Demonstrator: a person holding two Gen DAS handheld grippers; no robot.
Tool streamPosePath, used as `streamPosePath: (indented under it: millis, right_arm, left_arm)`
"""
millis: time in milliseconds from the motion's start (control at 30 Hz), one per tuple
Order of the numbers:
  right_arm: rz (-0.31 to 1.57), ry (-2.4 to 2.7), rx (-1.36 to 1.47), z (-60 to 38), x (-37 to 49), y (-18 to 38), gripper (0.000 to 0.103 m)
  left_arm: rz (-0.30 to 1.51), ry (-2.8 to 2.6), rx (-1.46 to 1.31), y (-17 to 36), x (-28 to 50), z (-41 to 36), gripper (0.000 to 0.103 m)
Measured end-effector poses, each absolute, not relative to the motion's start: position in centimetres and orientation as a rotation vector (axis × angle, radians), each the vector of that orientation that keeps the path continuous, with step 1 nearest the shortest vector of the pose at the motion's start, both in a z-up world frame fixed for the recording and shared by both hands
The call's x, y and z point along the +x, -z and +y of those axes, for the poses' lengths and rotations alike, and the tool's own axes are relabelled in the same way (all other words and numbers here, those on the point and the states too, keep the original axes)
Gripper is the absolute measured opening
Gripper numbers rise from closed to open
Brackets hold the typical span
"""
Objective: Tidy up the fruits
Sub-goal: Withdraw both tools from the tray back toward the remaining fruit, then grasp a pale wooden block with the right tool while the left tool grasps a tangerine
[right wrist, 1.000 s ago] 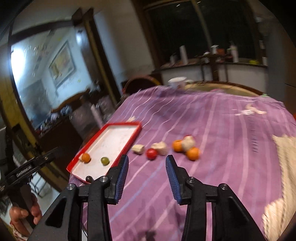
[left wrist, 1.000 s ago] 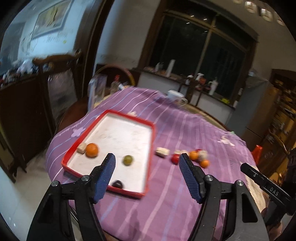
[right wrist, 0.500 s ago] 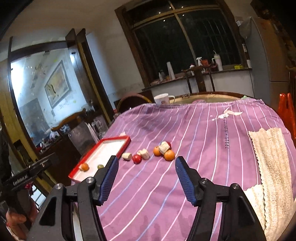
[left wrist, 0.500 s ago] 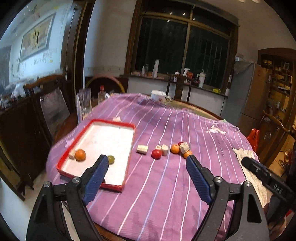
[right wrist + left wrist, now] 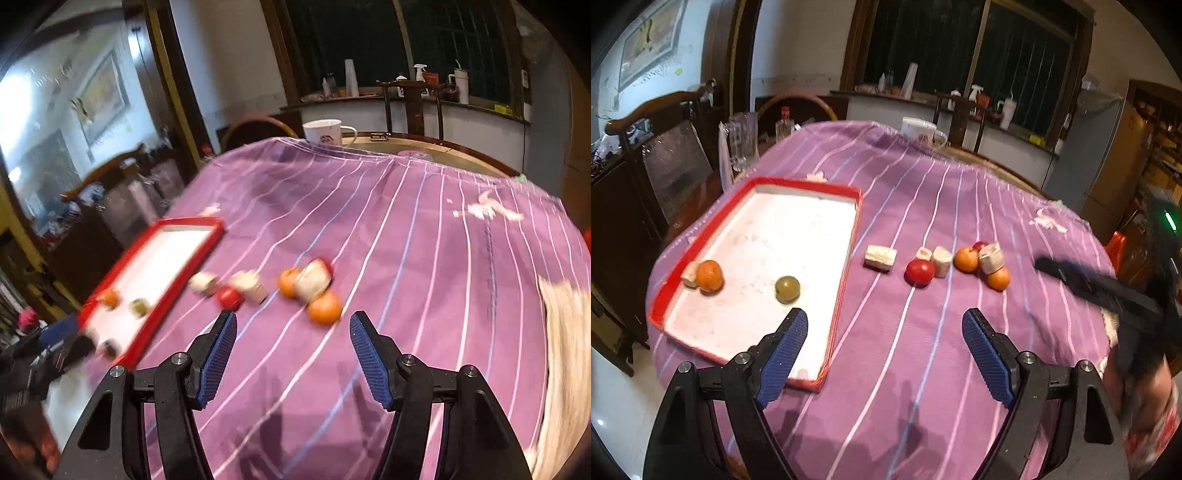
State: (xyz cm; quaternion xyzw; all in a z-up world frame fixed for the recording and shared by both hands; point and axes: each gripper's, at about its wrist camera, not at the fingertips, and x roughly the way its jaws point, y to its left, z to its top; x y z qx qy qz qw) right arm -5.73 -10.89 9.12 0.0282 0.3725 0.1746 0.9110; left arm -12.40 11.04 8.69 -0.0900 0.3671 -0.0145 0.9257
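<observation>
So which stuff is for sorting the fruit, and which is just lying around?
For the job: red tray, oranges, red fruit, green fruit.
Just lying about: mug, white blocks, paper scraps, cream towel.

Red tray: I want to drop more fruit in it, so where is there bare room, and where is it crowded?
The red tray is bare across its far half and right side. Its near-left corner holds an orange against a white block, with a green fruit toward the middle. The crowded spot is the fruit row around the red fruit.
</observation>
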Motion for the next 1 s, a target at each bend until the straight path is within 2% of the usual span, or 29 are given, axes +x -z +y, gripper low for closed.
streamPosePath:
  millis: [233, 400, 567, 700, 1000]
  right_arm:
    - [0.895, -0.329, -0.118, -5.1, 3.7, -6.4, 0.068]
    - [1.003, -0.287, -0.227, -2.7, 7.2, -3.1, 0.067]
    - [1.013, -0.286, -0.273, -4.3, 5.5, -2.9, 0.066]
    - [1.057, -0.327, -0.17, -7.8, 2.9, -3.1, 0.063]
    - [1.03, -0.272, 0.02, -17.7, -3.5, -3.4, 0.065]
  left_arm:
    - [0.808, 0.073, -0.178, -6.4, -9.5, 10.4, 0.085]
    - [0.856, 0.09, -0.167, -4.9, -8.5, 9.9, 0.085]
    - [0.849, 0.087, -0.168, -5.0, -8.3, 10.1, 0.085]
    - [0.852, 0.09, -0.179, -5.0, -8.3, 10.2, 0.085]
    - [0.859, 0.104, -0.164, -5.0, -8.8, 8.7, 0.085]
